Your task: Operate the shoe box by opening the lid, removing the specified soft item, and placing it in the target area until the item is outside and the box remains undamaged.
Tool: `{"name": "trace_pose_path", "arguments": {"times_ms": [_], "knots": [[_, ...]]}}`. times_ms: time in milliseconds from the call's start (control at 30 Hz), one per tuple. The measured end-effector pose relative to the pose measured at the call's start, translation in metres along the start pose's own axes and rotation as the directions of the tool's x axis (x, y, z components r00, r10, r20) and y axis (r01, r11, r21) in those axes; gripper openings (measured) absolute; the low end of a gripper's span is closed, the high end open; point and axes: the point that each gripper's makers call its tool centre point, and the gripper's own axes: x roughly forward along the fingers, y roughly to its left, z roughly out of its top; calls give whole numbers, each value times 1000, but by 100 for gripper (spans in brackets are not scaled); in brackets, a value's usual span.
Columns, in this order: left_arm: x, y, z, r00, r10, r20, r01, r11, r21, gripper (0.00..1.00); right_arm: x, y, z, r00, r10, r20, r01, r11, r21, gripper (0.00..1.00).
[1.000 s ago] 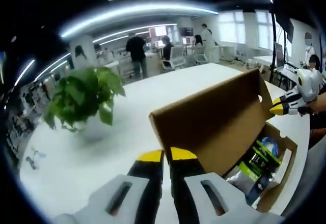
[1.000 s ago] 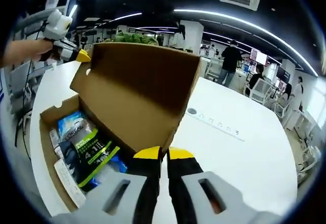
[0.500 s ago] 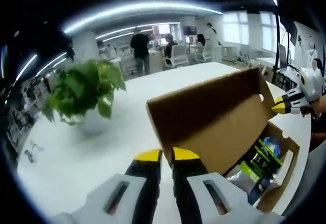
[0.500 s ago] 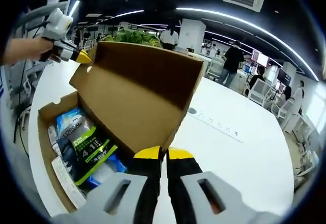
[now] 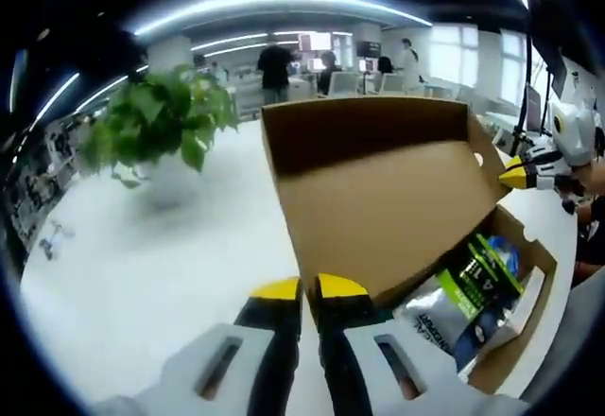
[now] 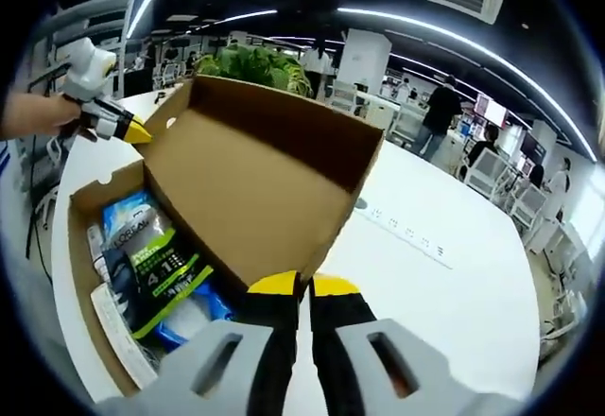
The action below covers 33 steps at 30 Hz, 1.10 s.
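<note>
Your left tongs point(image 5: 308, 288) have their yellow tips pressed together on the near corner of the raised brown cardboard lid point(image 5: 388, 189) of the shoe box point(image 5: 515, 340), pinching its edge. The lid stands tilted up and back, its plain inner face turned toward the box. Just right of the left tongs, inside the open box, lies the soft packet with black, green and blue print point(image 5: 463, 298), resting against the far wall.

In the left gripper view your right tongs point(image 5: 515, 176) come in at the far right, yellow tips touching the lid's other corner beside a small round hole in the flap.

From the right gripper view, the right tongs point(image 6: 302, 286) are likewise closed, tips meeting on the lid's edge point(image 6: 255, 199) directly ahead of them. The open box point(image 6: 85, 208) sits to their left with the printed packet point(image 6: 151, 265) lying inside, a white flat piece beside it along the near wall. The left tongs point(image 6: 132, 132) show beyond the lid at upper left, held by a hand point(image 6: 33, 113), tips at the lid's far corner.

The box rests on a white round-edged bench point(image 5: 151, 274). Beyond the left tongs a green leafy plant in a white pot point(image 5: 161, 123) stands on it; right of the right tongs a white power strip point(image 6: 406, 232) lies on the bench.
</note>
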Motion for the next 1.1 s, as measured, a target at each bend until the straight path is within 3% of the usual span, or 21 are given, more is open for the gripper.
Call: {"name": "trace_pose_path", "arguments": {"times_ms": [267, 733, 1100], "knots": [[8, 2, 1, 1000, 0, -15, 0, 1000, -1, 1, 7, -3, -1, 999, 22, -41, -20, 999, 39, 1], [19, 3, 4, 998, -5, -55, 5, 1000, -3, 1, 14, -7, -4, 997, 50, -57, -43, 992, 122, 1], [33, 5, 5, 997, 4, -74, -5, 1000, -16, 1, 24, -8, -9, 995, 59, -78, -48, 989, 137, 3]]}}
